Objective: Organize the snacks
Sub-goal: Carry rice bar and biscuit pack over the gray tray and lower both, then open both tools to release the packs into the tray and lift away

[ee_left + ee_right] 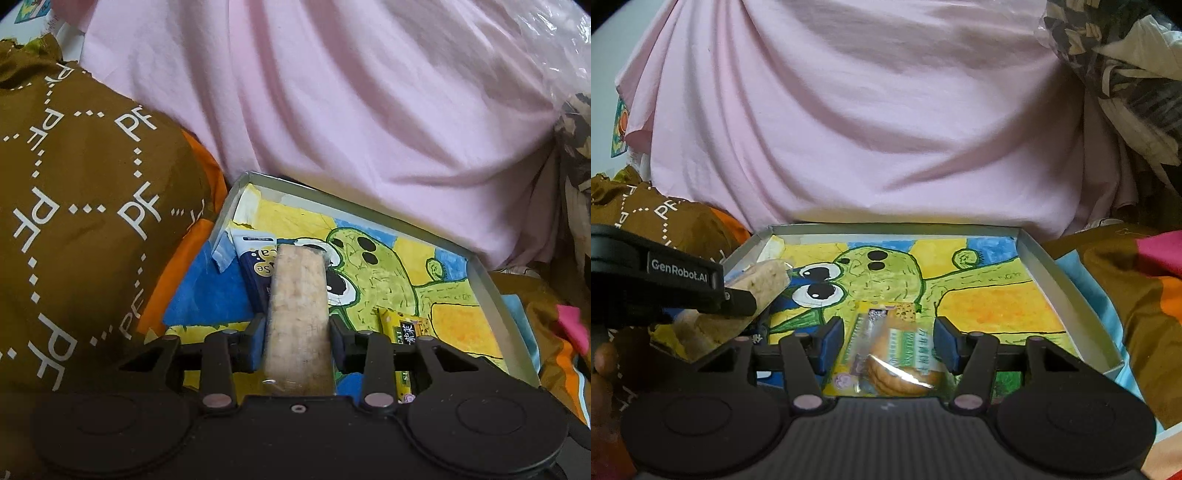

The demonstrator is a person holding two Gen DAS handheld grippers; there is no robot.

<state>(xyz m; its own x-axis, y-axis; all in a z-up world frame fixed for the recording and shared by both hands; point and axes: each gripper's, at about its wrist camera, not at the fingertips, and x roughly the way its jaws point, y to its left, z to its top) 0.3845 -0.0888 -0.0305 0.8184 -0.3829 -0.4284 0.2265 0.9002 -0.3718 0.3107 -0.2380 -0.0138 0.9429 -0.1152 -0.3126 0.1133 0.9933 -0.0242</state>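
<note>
A pale rice-cracker bar (297,314) in clear wrap lies lengthwise between the pads of my left gripper (298,332), which press its sides. It hangs over the left part of a shallow tray (491,295) lined with a cartoon drawing. In the right wrist view the same bar (768,280) pokes out under the left gripper (737,301). My right gripper (890,341) straddles a green-and-clear packet holding a round cake (905,362) that rests on the tray floor (997,310), with slim gaps at the pads. A dark blue packet (255,273) and a yellow-green packet (402,328) lie in the tray.
A big pink cloth bundle (351,110) rises right behind the tray. A brown patterned bag (74,206) crowds its left side. A plastic-wrapped patterned bundle (1126,66) sits at the upper right. A hand (602,373) shows at the left edge, and colourful bedding (1126,288) lies to the right.
</note>
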